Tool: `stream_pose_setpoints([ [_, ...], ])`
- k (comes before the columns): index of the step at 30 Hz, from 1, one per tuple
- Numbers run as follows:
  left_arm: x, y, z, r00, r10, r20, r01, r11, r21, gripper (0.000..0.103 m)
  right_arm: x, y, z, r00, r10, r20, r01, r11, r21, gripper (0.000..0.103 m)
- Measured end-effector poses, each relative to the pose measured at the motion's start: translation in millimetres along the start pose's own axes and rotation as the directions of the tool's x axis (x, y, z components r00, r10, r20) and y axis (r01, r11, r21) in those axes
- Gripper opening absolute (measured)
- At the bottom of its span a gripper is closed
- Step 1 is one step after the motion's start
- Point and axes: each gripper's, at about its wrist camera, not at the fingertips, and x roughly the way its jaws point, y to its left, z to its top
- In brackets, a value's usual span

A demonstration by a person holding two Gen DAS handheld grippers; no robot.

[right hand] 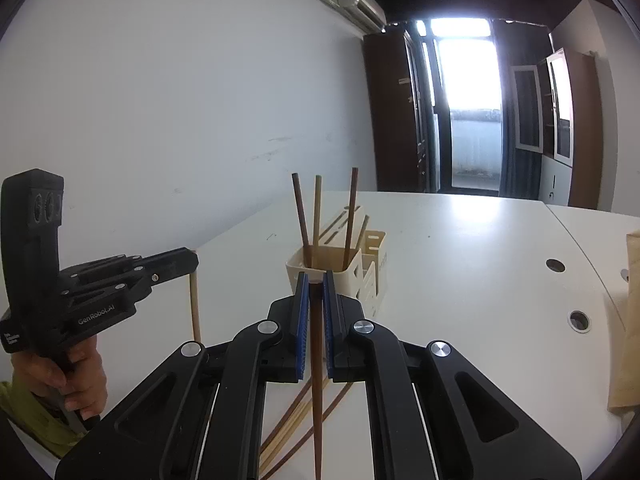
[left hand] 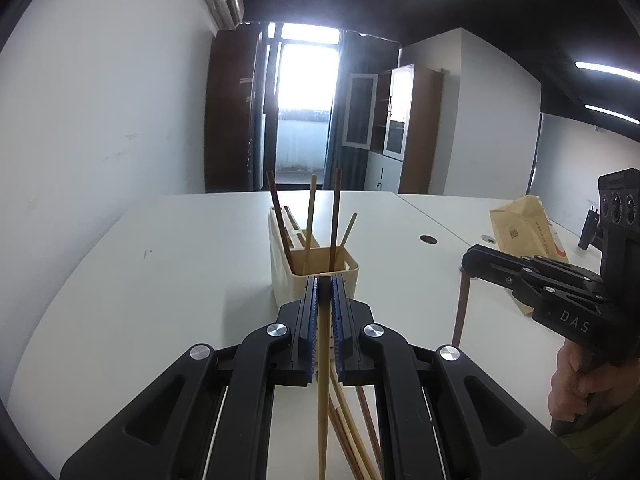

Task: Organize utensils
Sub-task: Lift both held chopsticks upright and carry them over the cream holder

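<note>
My left gripper is shut on a light wooden chopstick that hangs down between its blue pads. My right gripper is shut on a dark brown chopstick, also hanging down. Each gripper shows in the other's view: the right gripper with its dark stick, the left gripper with its light stick. Just beyond both stands a cream utensil holder with several chopsticks upright in it. Several loose chopsticks lie on the white table below the grippers.
A brown paper bag lies on the table at the right. Round cable holes sit in the tabletop. A person's hand grips the left handle. A white wall runs along the table's left side.
</note>
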Motion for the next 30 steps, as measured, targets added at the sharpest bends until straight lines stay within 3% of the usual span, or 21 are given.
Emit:
stream_pose_setpoints([
  [24, -12.9, -7.5, 85.0, 0.976, -0.032, 0.214, 0.024, 0.999, 0.042, 0.006, -0.4, -0.4, 73.9, 0.989, 0.014, 0.145, -0.005, 0.998, -0.06, 0.008],
  [30, -14.2, -8.1, 85.8, 0.965, -0.024, 0.26, 0.014, 0.999, 0.041, 0.006, 2.3, -5.0, 77.4, 0.984, 0.031, 0.173, -0.022, 0.998, -0.055, 0.008],
])
